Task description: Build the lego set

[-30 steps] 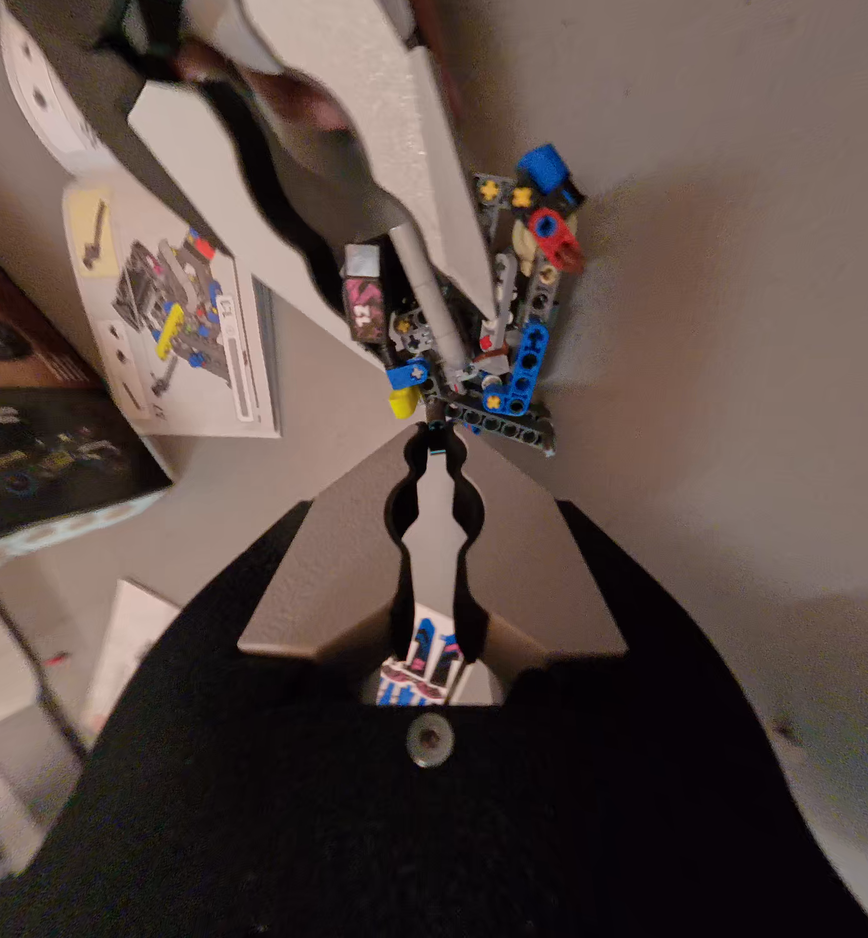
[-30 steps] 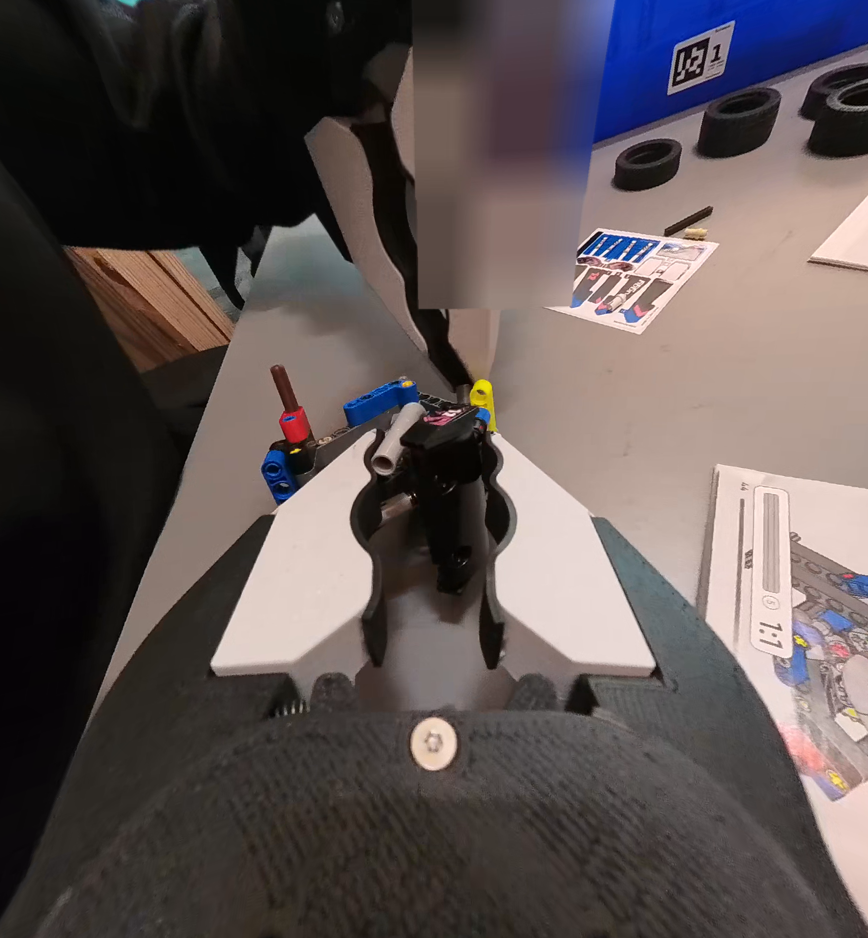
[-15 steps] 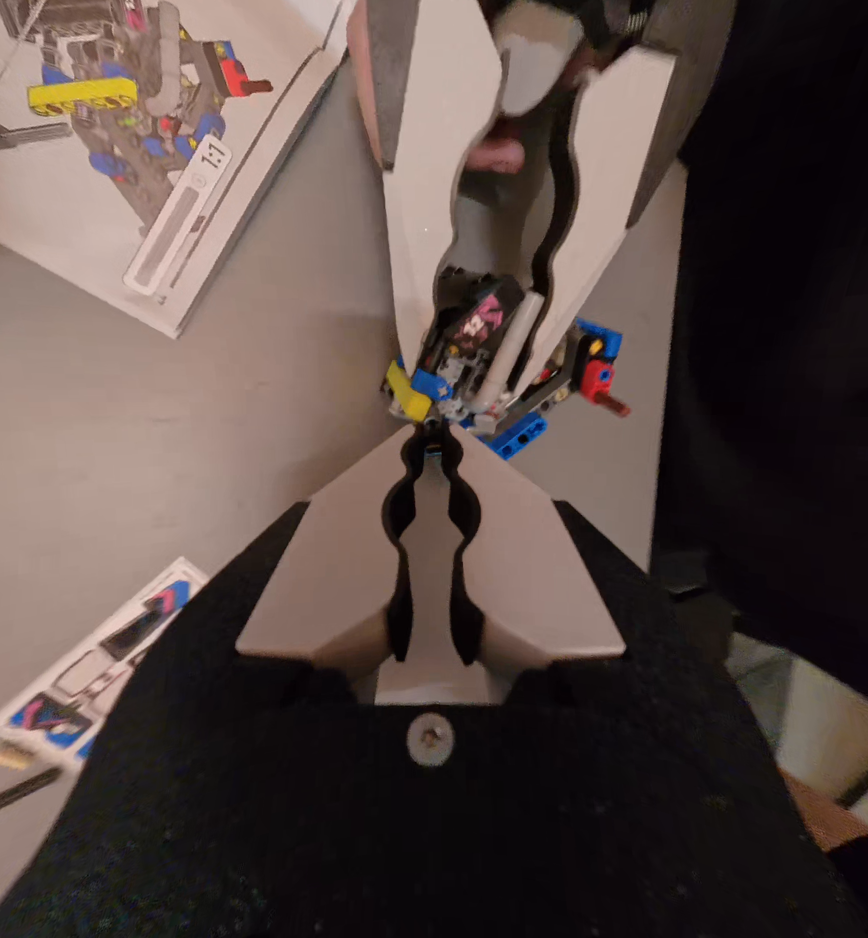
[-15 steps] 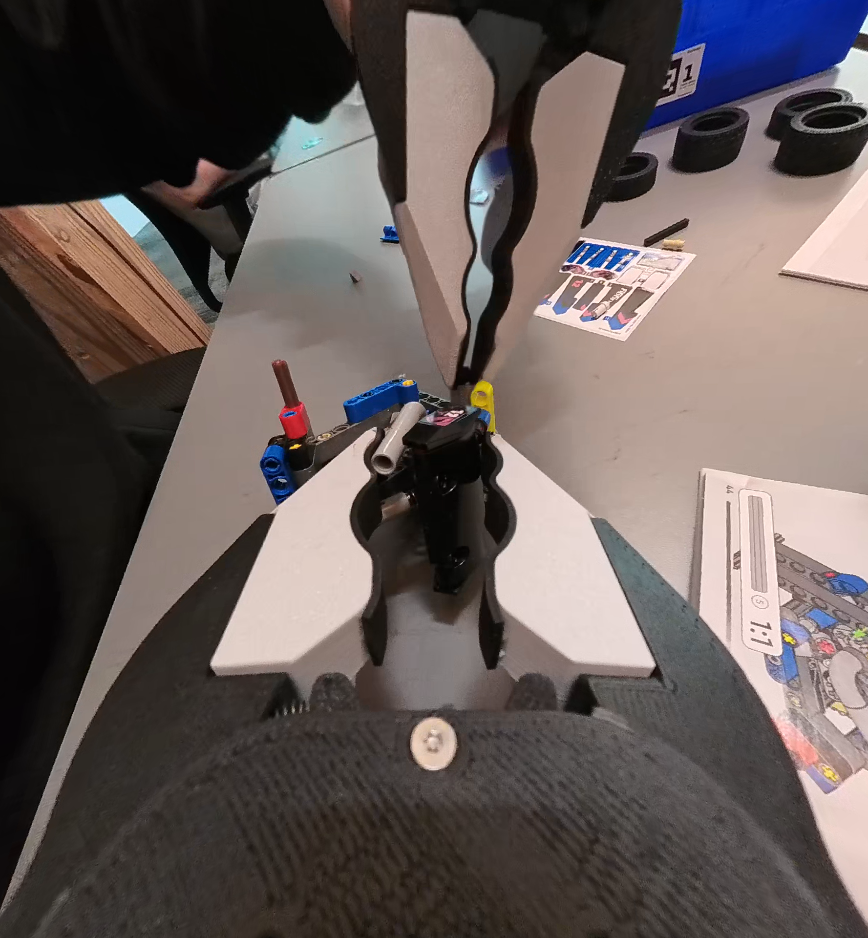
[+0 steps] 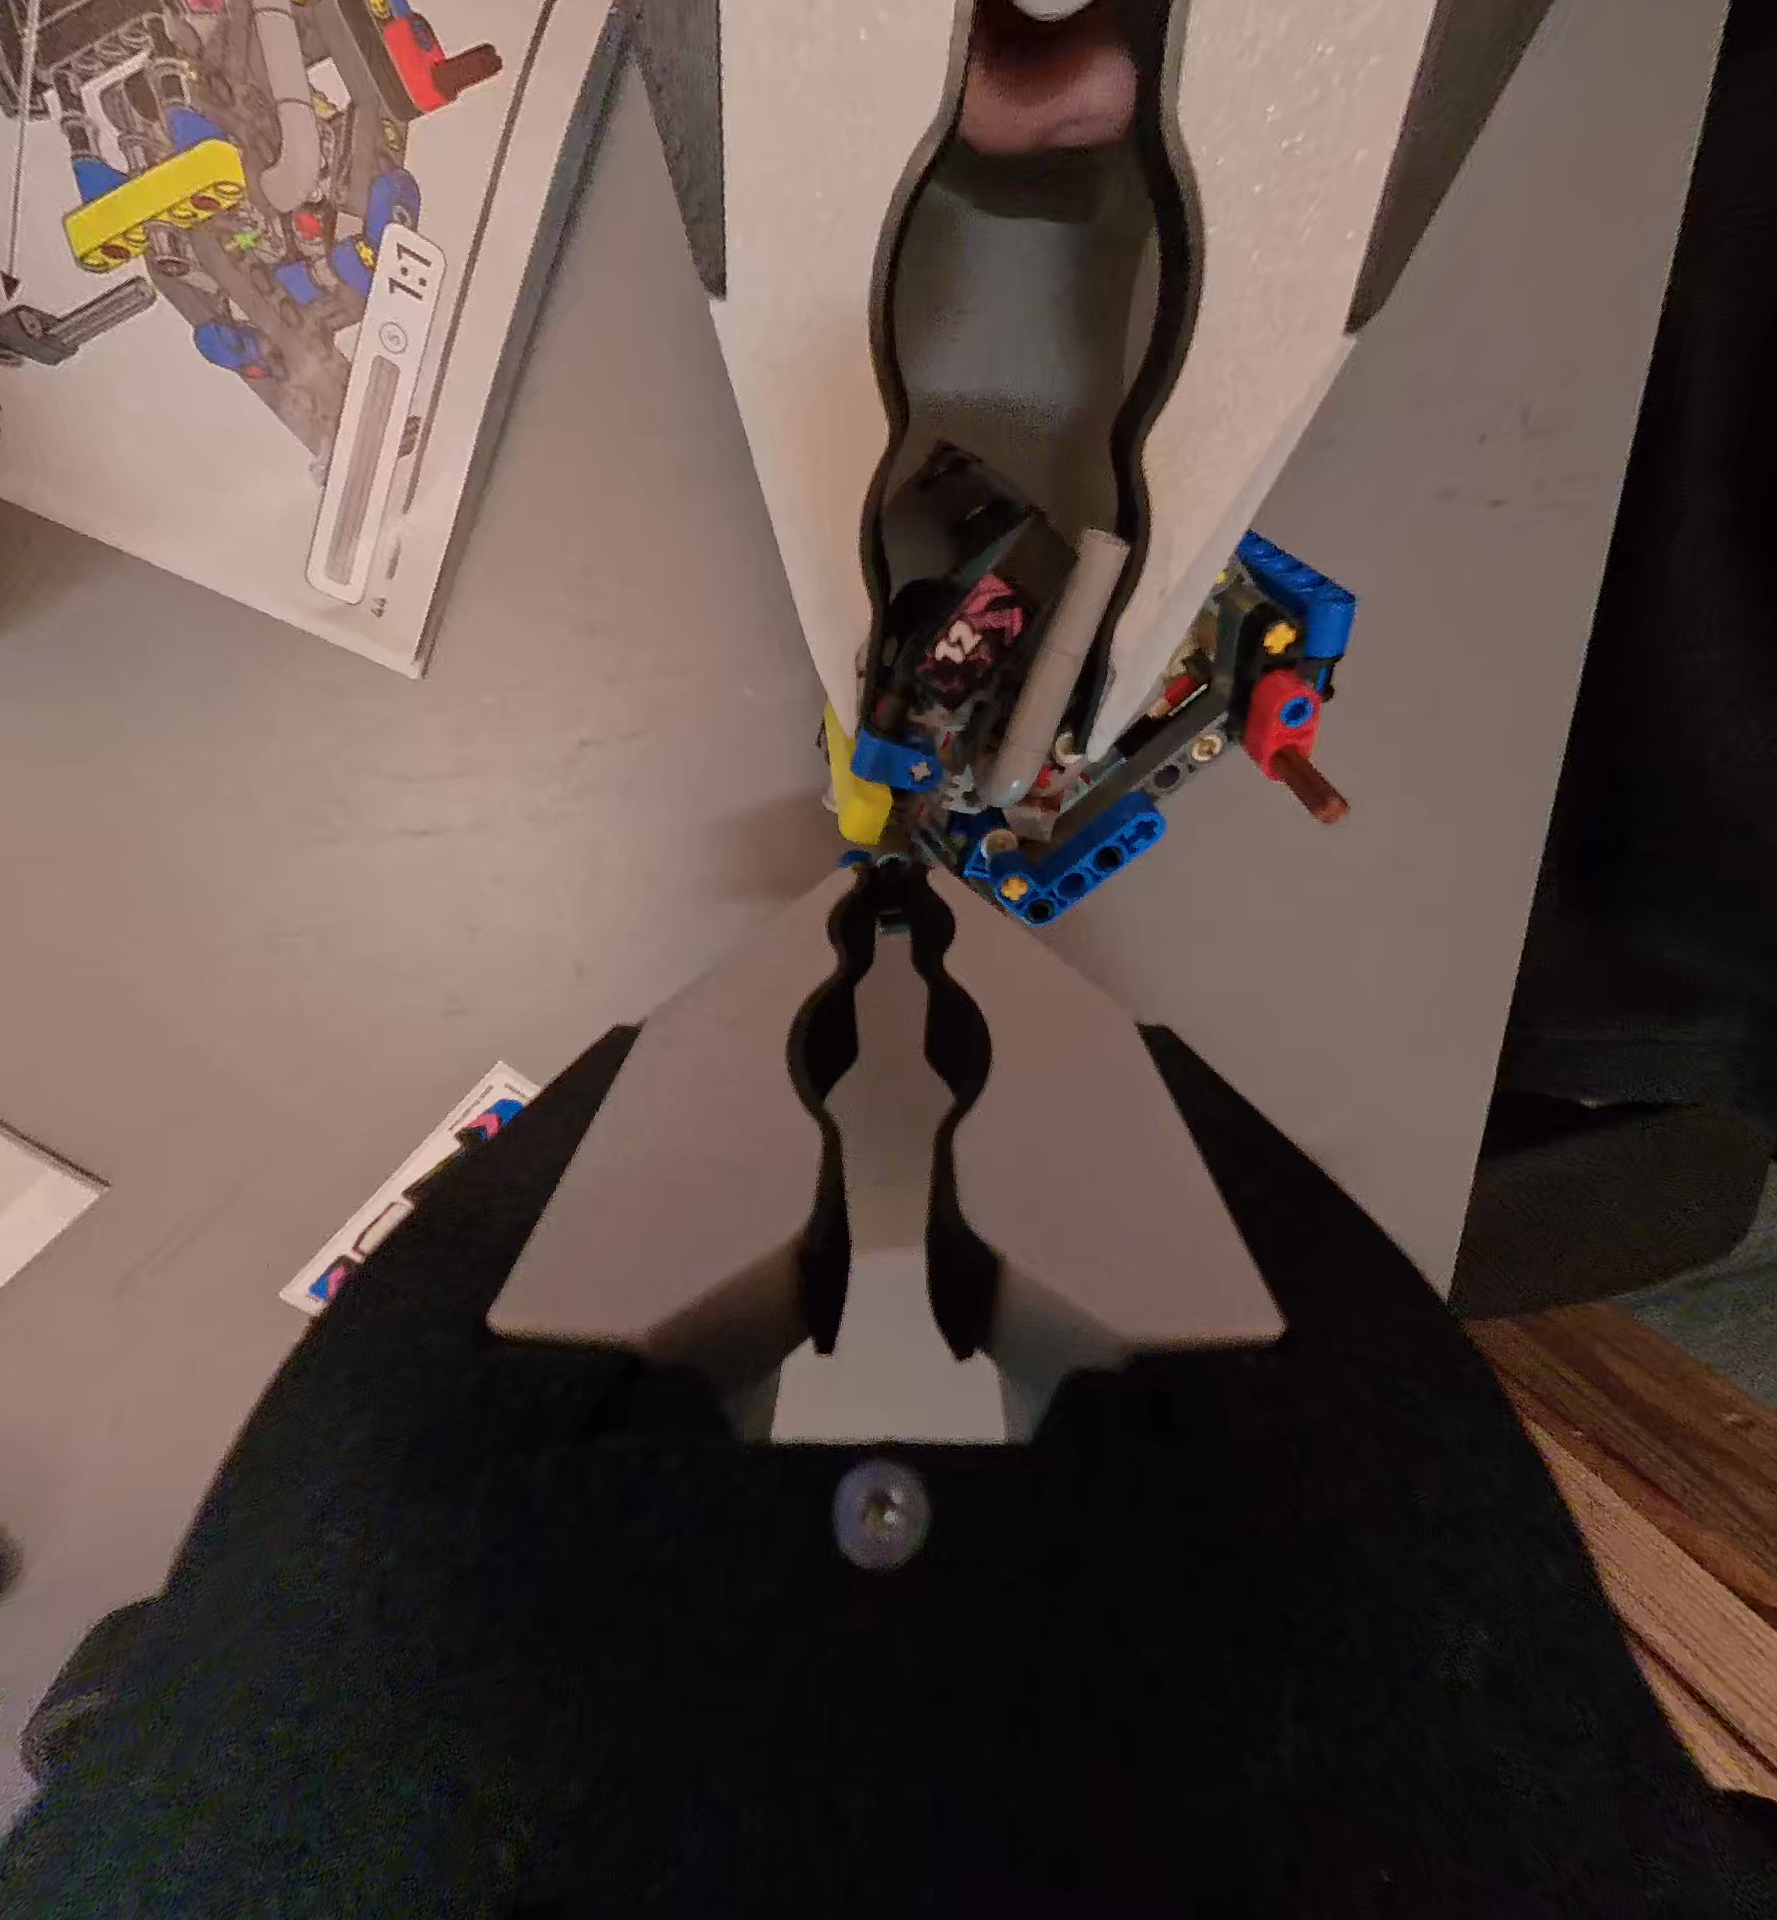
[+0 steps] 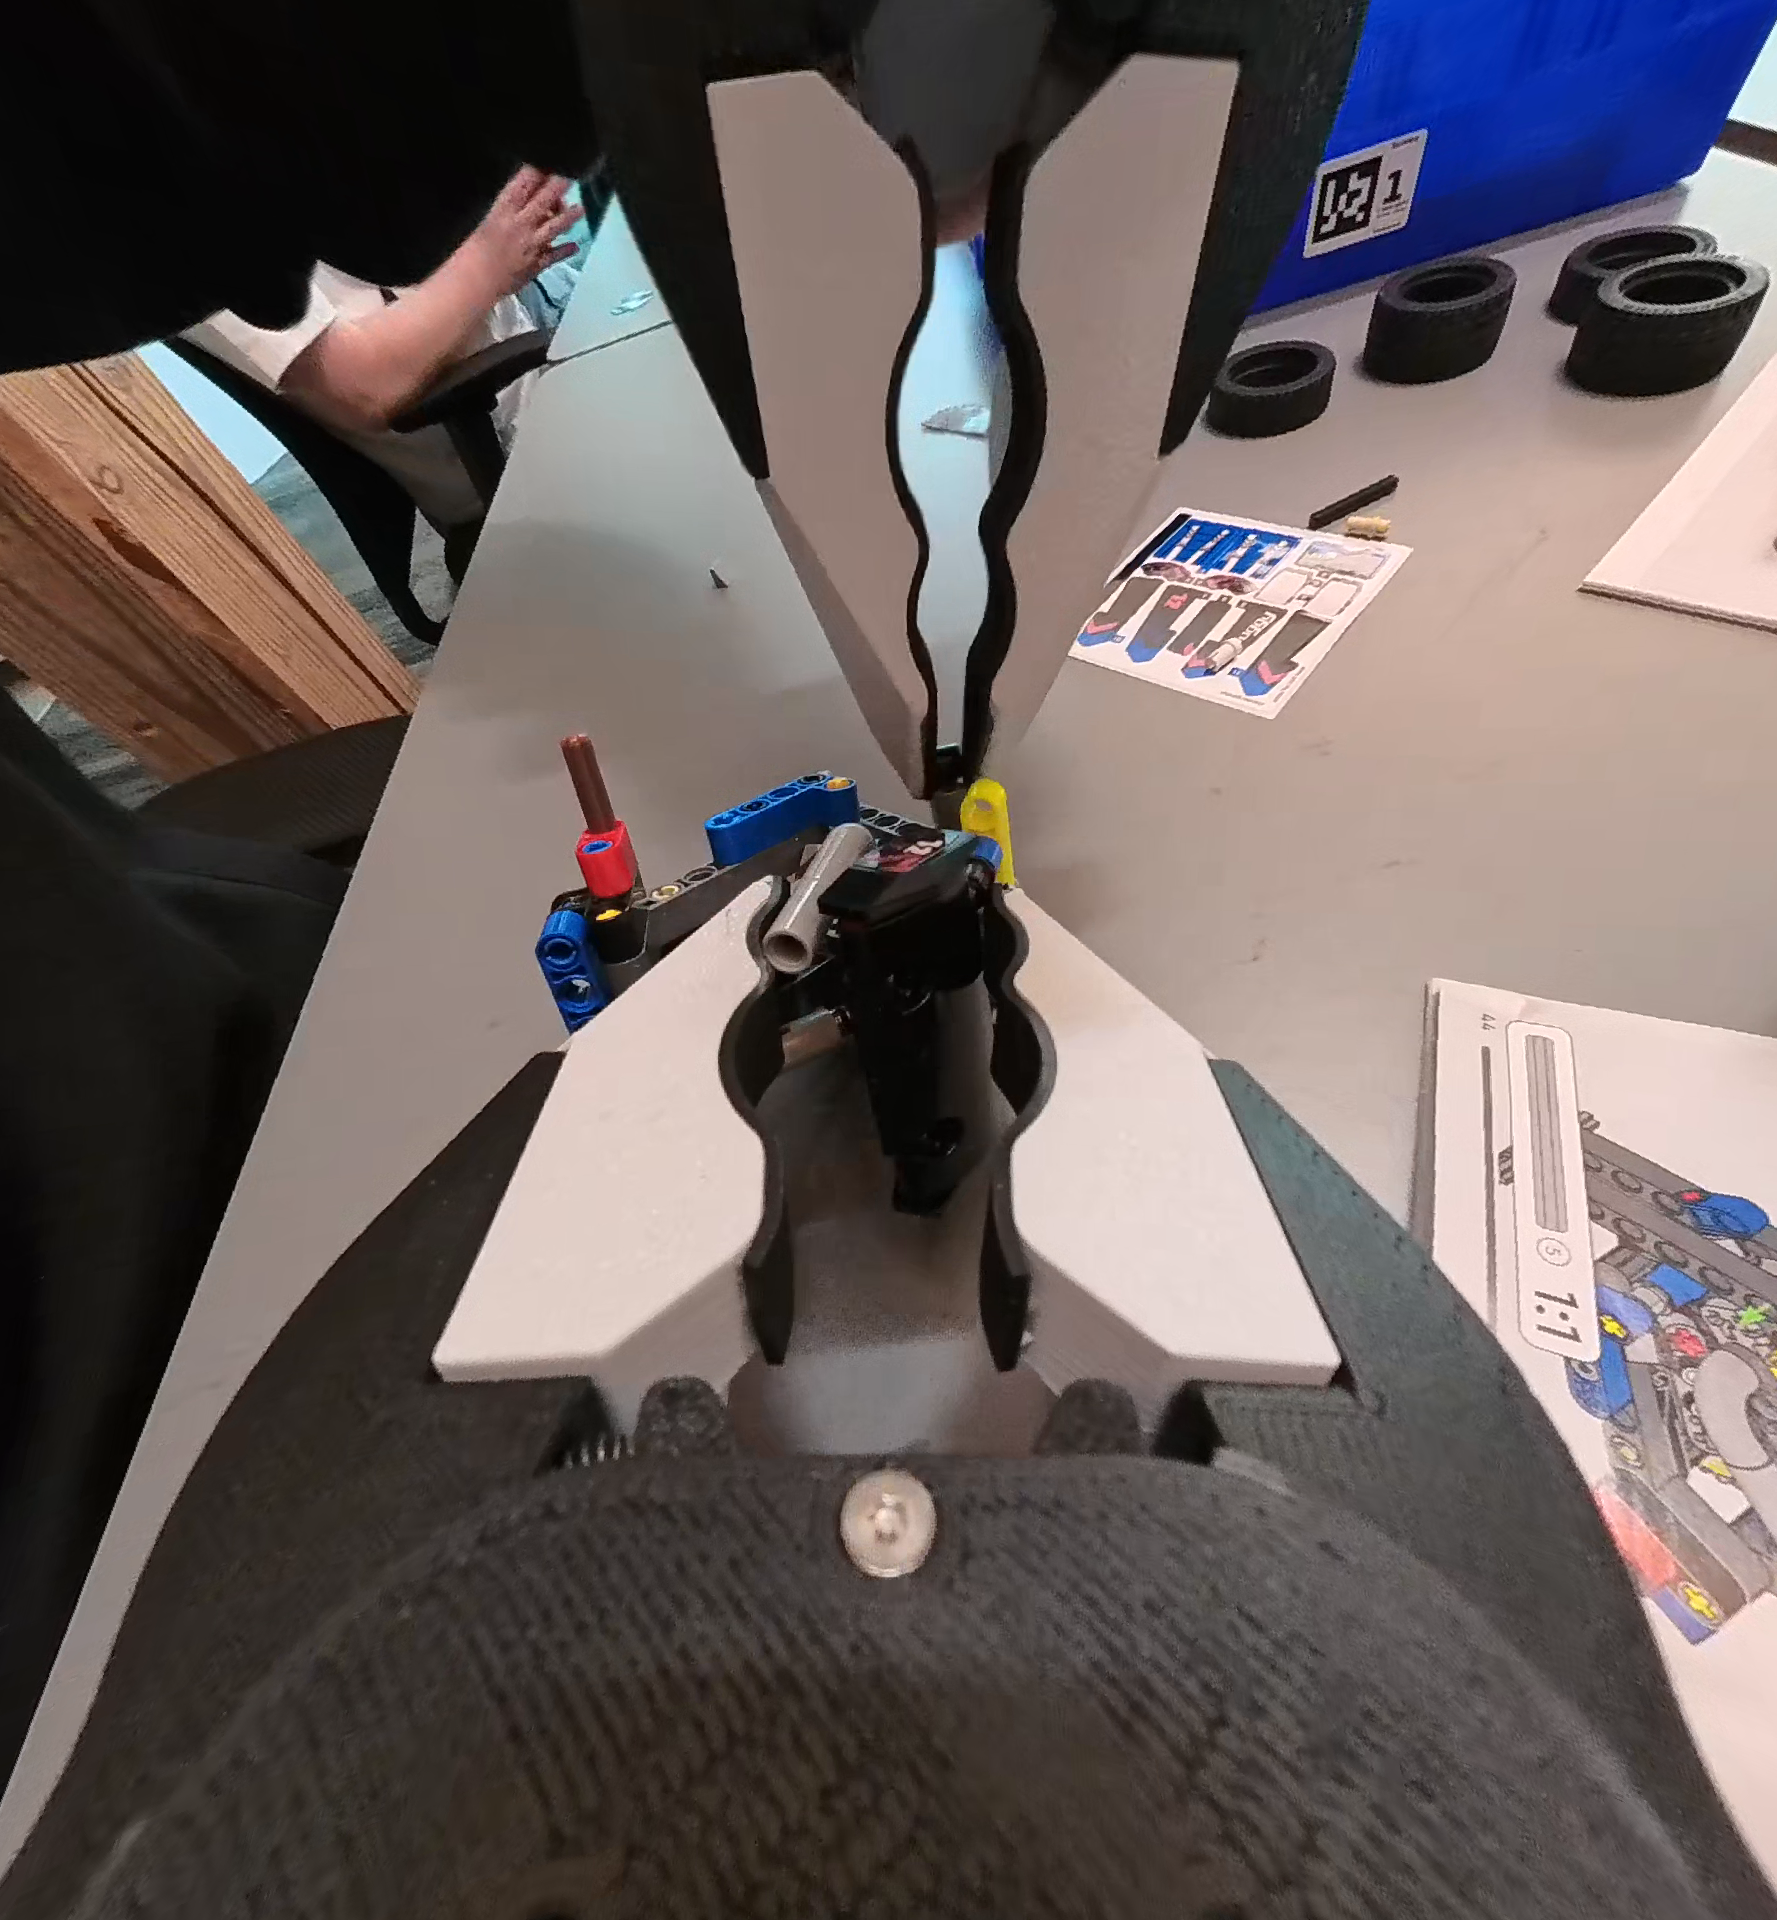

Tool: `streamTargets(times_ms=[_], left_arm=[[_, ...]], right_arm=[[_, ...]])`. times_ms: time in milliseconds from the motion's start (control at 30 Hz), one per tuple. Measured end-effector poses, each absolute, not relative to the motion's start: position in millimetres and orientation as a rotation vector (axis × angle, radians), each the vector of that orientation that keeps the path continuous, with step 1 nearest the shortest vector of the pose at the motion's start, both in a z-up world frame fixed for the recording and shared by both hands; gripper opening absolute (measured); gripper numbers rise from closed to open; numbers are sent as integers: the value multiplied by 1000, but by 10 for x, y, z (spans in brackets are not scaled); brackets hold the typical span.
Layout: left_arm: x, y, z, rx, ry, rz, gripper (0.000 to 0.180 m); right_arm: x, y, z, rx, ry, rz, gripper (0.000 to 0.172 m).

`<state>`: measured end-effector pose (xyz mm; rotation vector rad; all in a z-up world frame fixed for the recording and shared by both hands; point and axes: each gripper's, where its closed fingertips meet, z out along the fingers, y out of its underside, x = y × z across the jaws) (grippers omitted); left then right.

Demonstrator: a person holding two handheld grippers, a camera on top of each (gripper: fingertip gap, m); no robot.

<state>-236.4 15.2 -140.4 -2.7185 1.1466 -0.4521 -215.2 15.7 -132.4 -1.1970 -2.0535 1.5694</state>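
My right gripper [image 6: 889, 914] is clamped around a half-built toy brick model [image 6: 894, 935]; its black body with a pink-marked tile sits between my two pads, which press on it from both sides. A grey tube [image 6: 811, 894] sticks up from the model on its left side, tilted toward my camera. A red connector with a brown rod [image 6: 593, 821] stands upright on the part of the model that juts out toward the near left edge of the table [image 6: 1279, 852], next to a blue beam [image 6: 780, 816].

My left gripper [image 5: 889, 894] comes in from the opposite side, tip to tip with the right one. Its fingers [image 5: 842, 935] are pinched nearly together on a small dark piece [image 6: 951, 764] at the far end of the model, just beside a yellow connector [image 6: 988, 826]. I cannot tell whether that piece is part of the model or separate.

The model is near the left edge of the table, beside a wooden panel [image 6: 136, 561]. A sticker sheet [image 6: 1237, 608] lies flat farther in, with a thin black rod [image 6: 1351, 499] beyond it. Four black tyres [image 6: 1486, 312] sit toward the far side in front of a blue bin [image 6: 1549, 114]. An open instruction booklet [image 6: 1642, 1299] lies at the right.
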Motion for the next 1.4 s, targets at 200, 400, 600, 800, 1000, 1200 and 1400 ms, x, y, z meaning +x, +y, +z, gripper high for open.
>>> streamTargets(times_ms=[200, 400, 600, 800, 1000, 1200, 1400], left_arm=[[-2366, 151, -1434, -2754, 1124, -467, 3], [-2344, 139, -1430, -2801, 1103, -525, 3], [-2349, 105, -1432, -2684, 1450, -265, 3], [-2383, 58, -1442, -2598, 1415, -343, 3], [-2446, -7, -1456, -2582, 1214, -410, 3], [-2274, 22, -1413, -2461, 1077, -498, 3], [-2218, 2, -1418, -2410, 962, -343, 3]], right_arm=[[-2159, 169, -1337, -1223, -2054, 1571, 34], [-2160, 168, -1340, -1227, -2058, 1576, 32], [-2147, 147, -1349, -1205, -2077, 1566, 29], [-2112, 183, -1254, -1170, -2028, 1625, 50], [-1966, 260, -1233, -1258, -2043, 1732, 40], [-1971, 191, -1264, -1130, -2107, 1670, 33], [-1818, 363, -880, -1222, -1933, 1721, 52]])
